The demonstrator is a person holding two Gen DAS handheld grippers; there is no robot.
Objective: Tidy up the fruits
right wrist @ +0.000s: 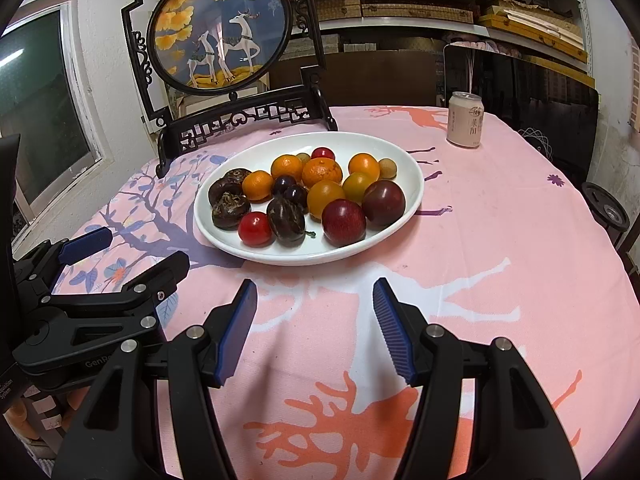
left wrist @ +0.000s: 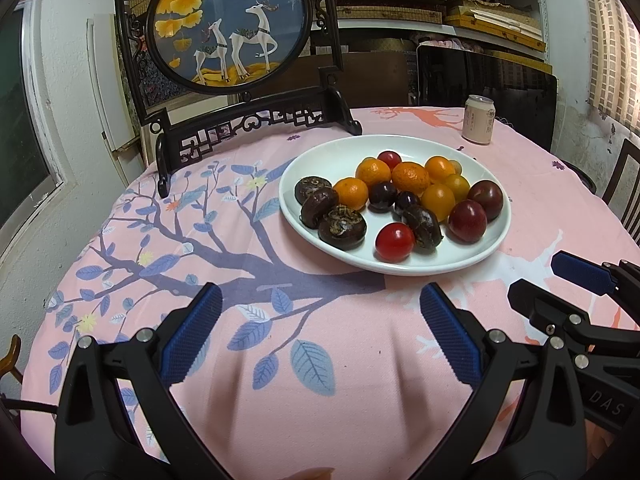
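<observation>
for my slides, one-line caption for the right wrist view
Open right gripper hovers over the pink tablecloth before a white plate of mixed fruit.

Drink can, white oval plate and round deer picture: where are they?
Pale drink can (right wrist: 465, 120), right wrist view, side label.
White oval plate (right wrist: 408, 176), right wrist view, bare rim.
Round deer picture (left wrist: 228, 24), left wrist view, blue centre.

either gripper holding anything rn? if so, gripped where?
Nothing held. The left gripper and right gripper both stand open over bare tablecloth, short of the white plate; all the fruit lies on it.
</observation>
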